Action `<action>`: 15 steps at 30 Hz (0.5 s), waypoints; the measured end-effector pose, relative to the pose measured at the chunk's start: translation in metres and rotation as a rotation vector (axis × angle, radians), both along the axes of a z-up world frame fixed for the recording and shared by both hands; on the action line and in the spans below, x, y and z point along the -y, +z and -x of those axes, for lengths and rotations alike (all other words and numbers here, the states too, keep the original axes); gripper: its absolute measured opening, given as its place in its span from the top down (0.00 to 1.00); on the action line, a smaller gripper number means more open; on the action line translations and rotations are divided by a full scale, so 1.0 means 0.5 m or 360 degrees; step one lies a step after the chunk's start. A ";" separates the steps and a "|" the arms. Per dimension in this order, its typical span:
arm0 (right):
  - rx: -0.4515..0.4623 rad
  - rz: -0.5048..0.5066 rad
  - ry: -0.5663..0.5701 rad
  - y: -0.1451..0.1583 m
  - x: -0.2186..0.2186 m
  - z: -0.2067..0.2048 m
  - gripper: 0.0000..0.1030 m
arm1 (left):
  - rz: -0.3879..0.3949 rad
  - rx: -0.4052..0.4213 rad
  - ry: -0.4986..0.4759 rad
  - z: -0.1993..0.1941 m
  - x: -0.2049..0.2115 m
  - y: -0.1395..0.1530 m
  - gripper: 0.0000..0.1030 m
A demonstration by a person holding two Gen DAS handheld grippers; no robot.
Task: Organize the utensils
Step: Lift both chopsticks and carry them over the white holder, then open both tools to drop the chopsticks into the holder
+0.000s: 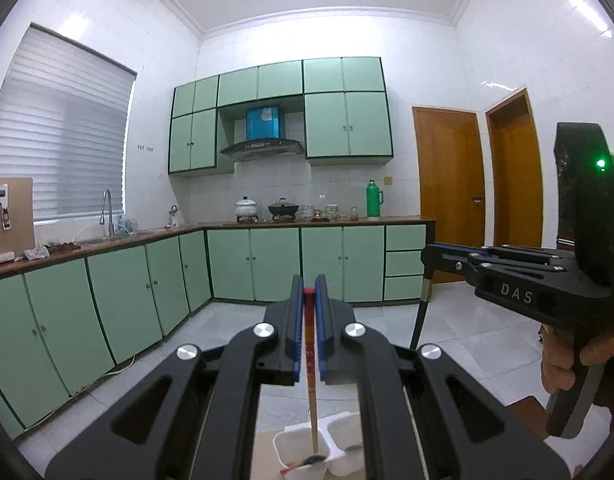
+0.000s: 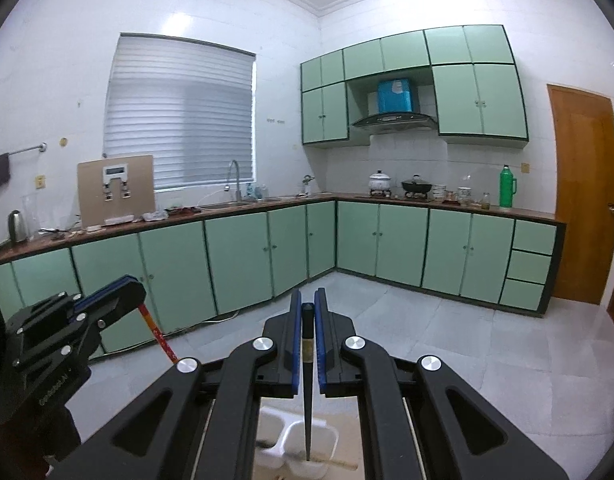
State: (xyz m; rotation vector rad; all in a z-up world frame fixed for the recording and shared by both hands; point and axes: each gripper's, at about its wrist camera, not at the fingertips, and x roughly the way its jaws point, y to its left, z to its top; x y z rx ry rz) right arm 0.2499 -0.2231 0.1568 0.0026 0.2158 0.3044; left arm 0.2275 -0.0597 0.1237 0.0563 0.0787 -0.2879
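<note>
My left gripper point(image 1: 309, 286) is shut on a chopstick point(image 1: 312, 360) with a red top and a wooden lower half. It hangs upright, its tip above the left compartment of a white two-compartment holder point(image 1: 331, 430) that has a dark utensil in it. My right gripper point(image 2: 307, 300) is shut on a black chopstick point(image 2: 307, 392), which hangs point-down over the same holder point(image 2: 285, 436). Each gripper shows in the other's view: the right gripper point(image 1: 427, 256) with its black chopstick point(image 1: 421, 316), and the left gripper point(image 2: 125, 290) with its red chopstick point(image 2: 159, 336).
The holder stands on a brown cardboard surface point(image 1: 267, 452). A pale stick point(image 2: 339, 465) lies beside it. A hand point(image 1: 563, 360) grips the right gripper's handle. Green cabinets point(image 2: 243, 256) under an L-shaped counter, a sink tap point(image 2: 235, 178) and wooden doors point(image 1: 447, 188) stand far off.
</note>
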 end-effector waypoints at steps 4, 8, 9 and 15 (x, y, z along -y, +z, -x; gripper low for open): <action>-0.0039 -0.0021 -0.0016 -0.038 -0.006 -0.052 0.94 | 0.0009 -0.0071 0.0021 -0.069 0.005 -0.048 0.96; -0.0080 -0.0033 -0.0025 -0.085 -0.010 -0.095 0.94 | -0.0012 -0.0142 0.0032 -0.123 0.007 -0.095 0.96; -0.0092 -0.0035 -0.0028 -0.095 -0.012 -0.103 0.94 | -0.0013 -0.0162 0.0032 -0.135 0.008 -0.104 0.96; -0.0197 -0.0027 -0.0040 -0.159 -0.020 -0.140 0.94 | -0.0031 -0.0285 0.0045 -0.185 0.005 -0.161 0.95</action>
